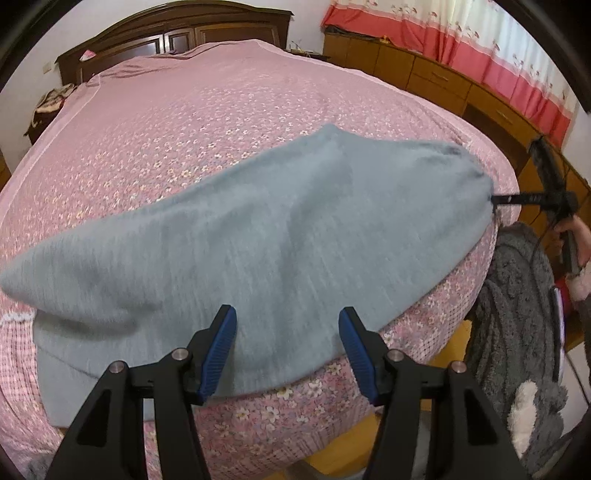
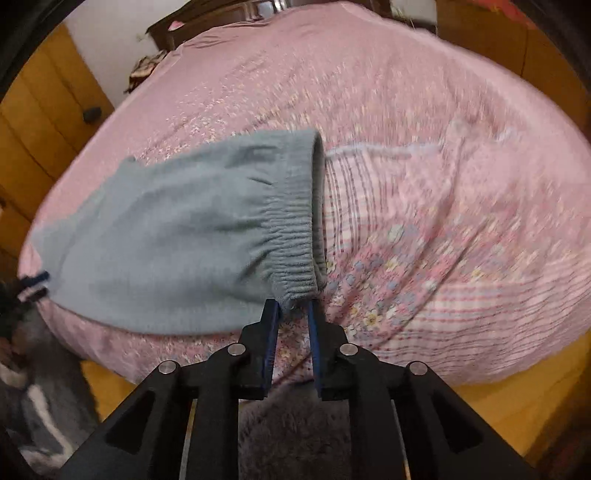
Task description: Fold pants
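Observation:
Grey-blue pants (image 1: 258, 236) lie spread across the near edge of a pink flowered bed (image 1: 184, 122). My left gripper (image 1: 288, 325) is open, its blue pads just above the pants' near hem, holding nothing. In the right wrist view the pants (image 2: 177, 229) show their elastic waistband (image 2: 295, 251) at the right. My right gripper (image 2: 293, 308) is shut on the waistband's near corner. The right gripper also shows in the left wrist view (image 1: 498, 201), pinching the pants' far right end.
A dark wooden headboard (image 1: 177, 33) stands at the far end of the bed. Wooden cabinets (image 1: 436, 77) and red-white curtains (image 1: 480, 44) line the right side. The person's grey fleece garment (image 1: 517, 314) is at the right. Wooden floor (image 2: 509, 406) lies below the bed edge.

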